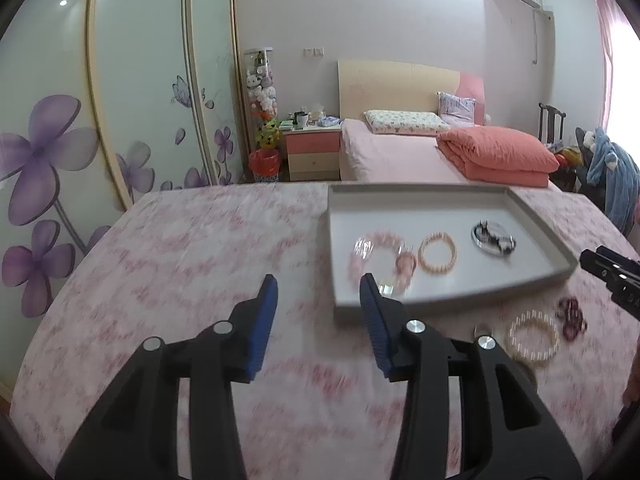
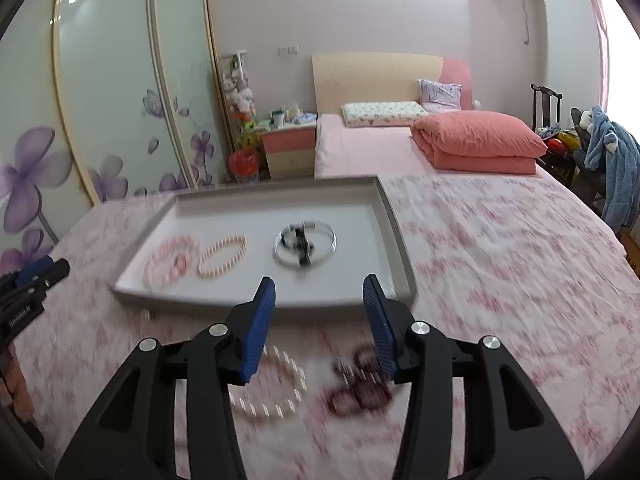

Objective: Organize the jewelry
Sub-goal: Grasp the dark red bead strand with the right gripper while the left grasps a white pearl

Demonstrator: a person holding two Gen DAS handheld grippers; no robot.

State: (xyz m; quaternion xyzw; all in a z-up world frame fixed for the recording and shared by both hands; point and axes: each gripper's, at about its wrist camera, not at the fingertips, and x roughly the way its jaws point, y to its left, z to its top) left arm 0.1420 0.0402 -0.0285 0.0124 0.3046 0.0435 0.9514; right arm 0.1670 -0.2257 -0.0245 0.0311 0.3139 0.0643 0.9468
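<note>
A grey tray (image 1: 552, 248) (image 2: 400, 248) lies on the pink flowered cloth. In it sit a pink bead bracelet (image 1: 378, 258) (image 2: 170, 258), a peach bead bracelet (image 1: 437, 252) (image 2: 222, 256) and a silver bangle with a dark piece (image 1: 493, 238) (image 2: 304, 246). Outside the tray, on the cloth, rest a cream bead bracelet (image 1: 532, 336) (image 2: 280, 396) and a dark red bracelet (image 1: 572, 318) (image 2: 360, 392). My left gripper (image 1: 318, 296) hangs open over the cloth, left of the tray's near corner, nothing between its blue pads. My right gripper (image 2: 318, 296) is open above the two loose bracelets.
The cloth covers a wide surface with bare room left of the tray (image 1: 180, 260) and right of it (image 2: 500, 260). Behind stand a bed (image 1: 400, 152), a bedside cabinet (image 1: 314, 154) and a flowered wardrobe (image 1: 100, 120). A hand shows at the frame edge (image 2: 16, 384).
</note>
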